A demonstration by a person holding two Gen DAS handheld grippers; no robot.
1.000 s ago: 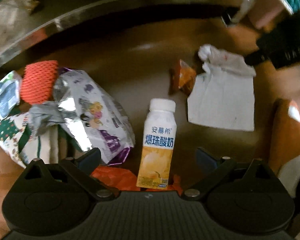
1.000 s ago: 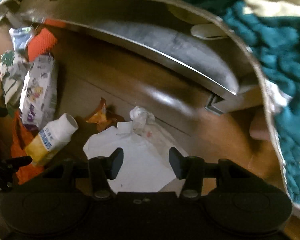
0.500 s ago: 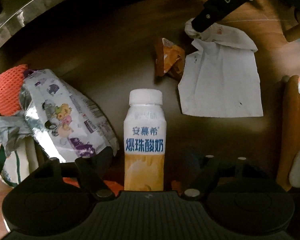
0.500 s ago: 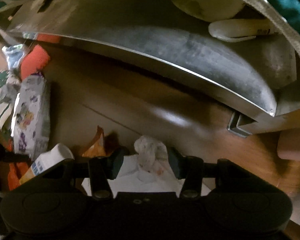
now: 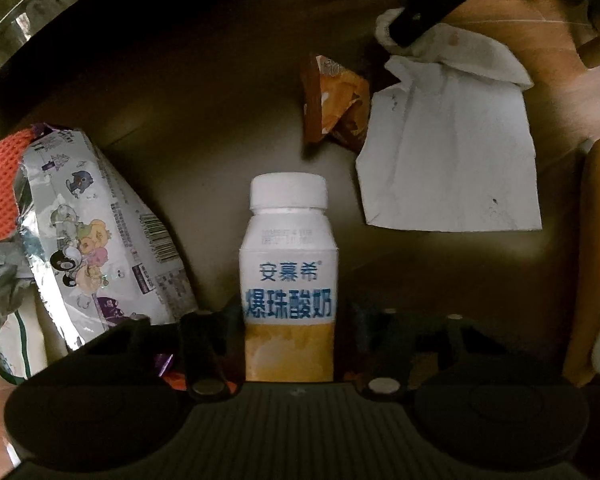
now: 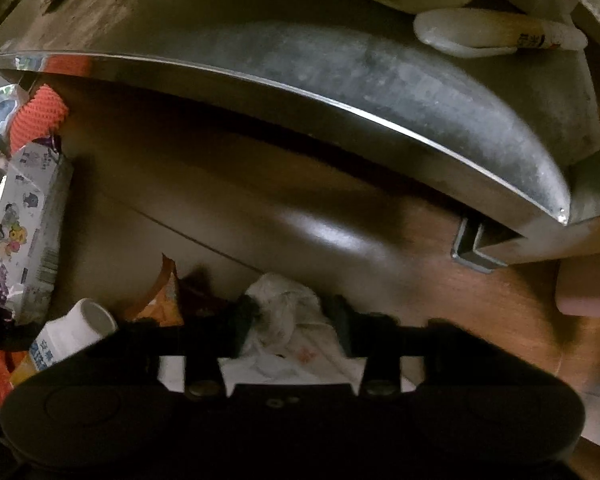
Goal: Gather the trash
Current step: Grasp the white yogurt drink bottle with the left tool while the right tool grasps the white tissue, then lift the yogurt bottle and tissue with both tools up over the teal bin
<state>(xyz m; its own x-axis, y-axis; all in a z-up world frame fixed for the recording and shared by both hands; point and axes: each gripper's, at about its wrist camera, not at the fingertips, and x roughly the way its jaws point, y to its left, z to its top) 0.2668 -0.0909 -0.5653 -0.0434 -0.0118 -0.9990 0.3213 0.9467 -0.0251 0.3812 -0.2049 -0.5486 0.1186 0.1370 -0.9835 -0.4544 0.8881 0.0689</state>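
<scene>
White-capped plastic yoghurt bottle (image 5: 290, 280) is lying on the brown floor (image 5: 204, 120), bracketed by the spread left gripper (image 5: 290, 320). Right gripper (image 6: 288, 320), jaws spread, is straddling the crumpled white tissue (image 6: 284, 316). Risk: round bottle rolling out during closure.

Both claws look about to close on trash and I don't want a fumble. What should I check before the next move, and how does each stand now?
1. Yogurt bottle centred between the left claw fingers: ok.
2. Left claw closed on bottle: not ok, gaps both sides.
3. Crumpled tissue between the right claw fingers: ok.
4. Right claw gripping tissue: cannot tell, contact is shadowed.
5. Orange wrapper outside both claws: ok.
6. Trash bin in view: not ok.
</scene>
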